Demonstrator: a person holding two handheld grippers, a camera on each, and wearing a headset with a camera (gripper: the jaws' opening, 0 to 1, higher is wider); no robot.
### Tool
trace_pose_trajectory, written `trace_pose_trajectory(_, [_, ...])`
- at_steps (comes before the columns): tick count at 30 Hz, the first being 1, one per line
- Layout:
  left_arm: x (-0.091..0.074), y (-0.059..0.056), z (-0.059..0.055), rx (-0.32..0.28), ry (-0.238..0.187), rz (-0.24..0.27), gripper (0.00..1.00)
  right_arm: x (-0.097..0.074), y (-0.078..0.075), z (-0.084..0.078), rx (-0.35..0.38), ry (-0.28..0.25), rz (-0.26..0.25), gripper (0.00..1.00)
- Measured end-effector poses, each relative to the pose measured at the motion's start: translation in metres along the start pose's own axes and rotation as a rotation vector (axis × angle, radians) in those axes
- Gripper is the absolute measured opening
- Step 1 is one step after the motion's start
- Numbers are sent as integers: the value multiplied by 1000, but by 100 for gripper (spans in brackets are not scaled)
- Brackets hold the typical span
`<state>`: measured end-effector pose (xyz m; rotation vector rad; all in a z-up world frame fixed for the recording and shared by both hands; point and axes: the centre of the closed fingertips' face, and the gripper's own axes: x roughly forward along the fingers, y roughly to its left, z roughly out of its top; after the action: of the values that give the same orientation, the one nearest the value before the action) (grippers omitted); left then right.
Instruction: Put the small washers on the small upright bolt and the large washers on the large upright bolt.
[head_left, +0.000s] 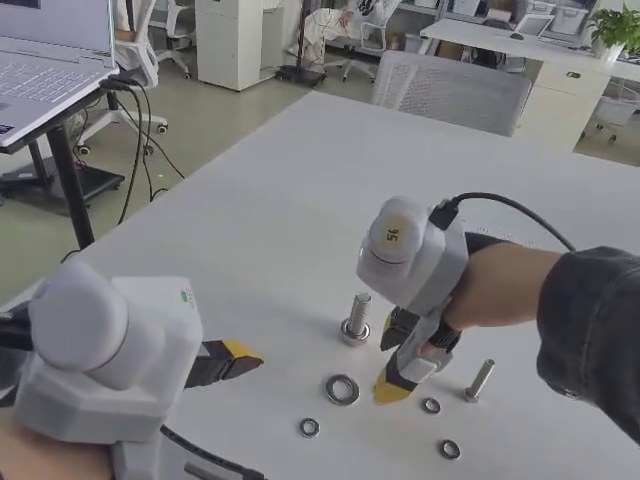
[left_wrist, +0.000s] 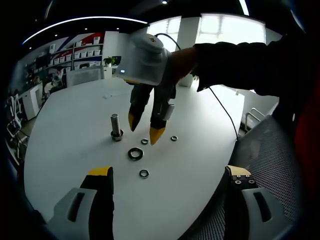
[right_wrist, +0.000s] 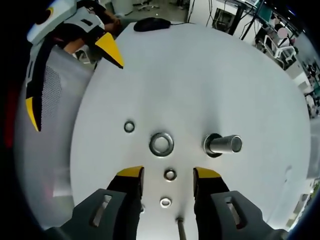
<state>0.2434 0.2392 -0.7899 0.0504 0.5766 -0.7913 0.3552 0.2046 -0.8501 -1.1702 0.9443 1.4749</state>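
Now | small washer (right_wrist: 170, 174) is framed, lower centre, by right gripper (right_wrist: 169, 173), half-open, empty | left gripper (left_wrist: 168, 171) wide, empty | likely light, slippery: best pinched by rim.

Two bolts (head_left: 357, 312) (head_left: 479, 380), one loose large washer (head_left: 342, 389), and three small washers (head_left: 310, 427) (head_left: 431, 405) (head_left: 450, 449).

Bright even light, soft shadows, fisheye-warped edges
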Motion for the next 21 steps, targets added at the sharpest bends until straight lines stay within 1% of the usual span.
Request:
trace_pose_trajectory(10, [0, 1, 0, 3, -3, 8, 92, 10, 8, 18, -36, -13, 9, 41])
trace_pose_trajectory(14, [-1, 2, 0, 3, -4, 10, 91, 16, 8, 20, -40, -6, 2, 39])
trace_pose_trajectory(17, [-1, 2, 0, 1, -5, 11, 91, 21, 10, 23, -38, -9, 11, 38])
trace_pose_trajectory(21, [-1, 1, -1, 0, -7, 9, 91, 28, 11, 23, -53, 2, 12, 37])
